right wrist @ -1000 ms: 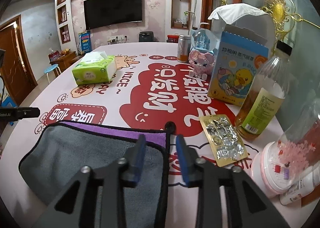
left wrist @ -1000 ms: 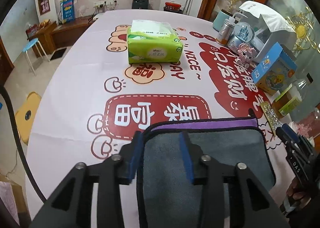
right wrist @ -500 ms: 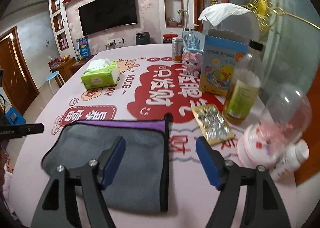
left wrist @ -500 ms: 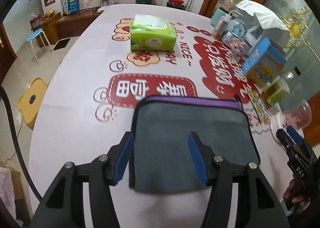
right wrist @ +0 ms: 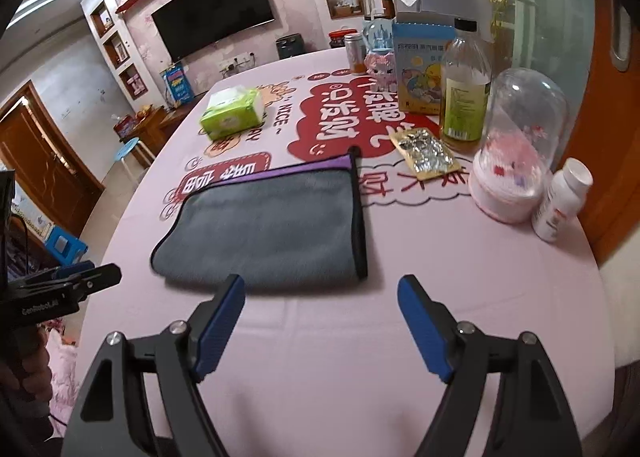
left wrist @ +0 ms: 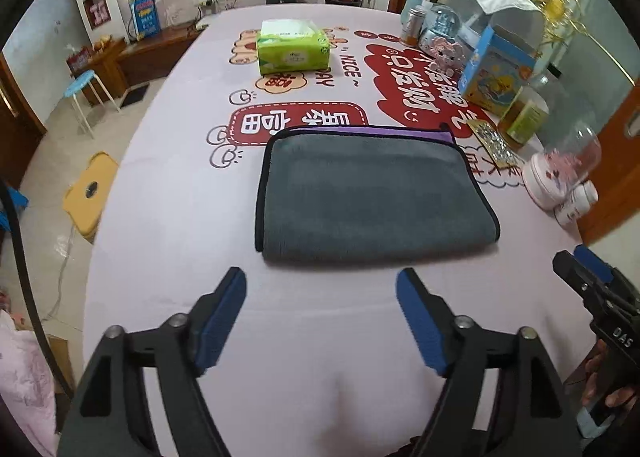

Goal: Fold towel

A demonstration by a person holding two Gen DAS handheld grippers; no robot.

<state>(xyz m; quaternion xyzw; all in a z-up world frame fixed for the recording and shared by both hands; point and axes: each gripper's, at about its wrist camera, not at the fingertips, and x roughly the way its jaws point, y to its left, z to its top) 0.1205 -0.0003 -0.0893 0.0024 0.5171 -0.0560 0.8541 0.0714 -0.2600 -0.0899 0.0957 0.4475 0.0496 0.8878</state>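
A grey towel [left wrist: 372,193] with black trim lies folded flat on the pink tablecloth, a strip of its purple side showing along the far edge. It also shows in the right wrist view [right wrist: 268,225]. My left gripper [left wrist: 322,297] is open and empty, held back from the towel's near edge. My right gripper [right wrist: 322,301] is open and empty, just off the towel's near right corner. Each gripper appears at the edge of the other's view.
A green tissue pack [left wrist: 294,51] stands at the far middle of the table. Along the right edge stand a blue carton [right wrist: 424,69], a bottle [right wrist: 466,85], a foil blister pack [right wrist: 426,153], a glass dome [right wrist: 520,161] and a white pill bottle [right wrist: 562,199].
Both grippers let go of the towel's far edge, opened wide and drew back toward the near side. The towel now lies folded and still.
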